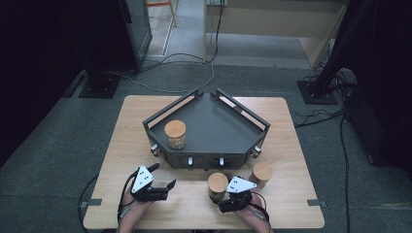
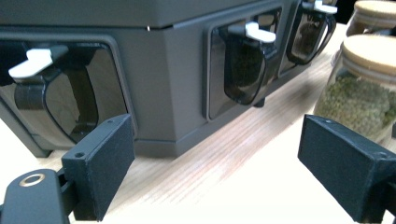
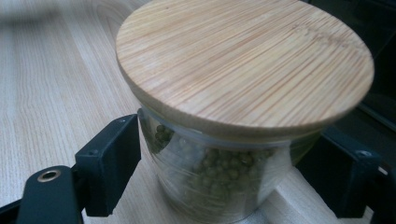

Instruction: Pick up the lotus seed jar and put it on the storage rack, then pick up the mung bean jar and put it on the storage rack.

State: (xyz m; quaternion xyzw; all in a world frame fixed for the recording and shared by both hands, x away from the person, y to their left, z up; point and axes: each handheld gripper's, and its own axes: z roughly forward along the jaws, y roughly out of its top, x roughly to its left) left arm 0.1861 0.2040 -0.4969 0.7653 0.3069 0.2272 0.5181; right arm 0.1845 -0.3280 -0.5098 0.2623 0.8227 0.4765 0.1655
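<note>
jar of green beans [image 3: 219, 186] is standing near the table's [image 1: 291, 204] front edge, sitting between the right gripper's [image 1: 224, 197] jaws, both touching its glass. left gripper [image 1: 164, 175] is hovering wide open, holding nothing.

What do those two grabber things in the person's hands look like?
Both are black. The left gripper and the right gripper each carry a pale grey three-cornered plate with small dark dots on top. Each has two blocky black fingers with small screw holes, and a brass-coloured ring sits near the base. Thin black cables trail back from them toward the person.
</note>
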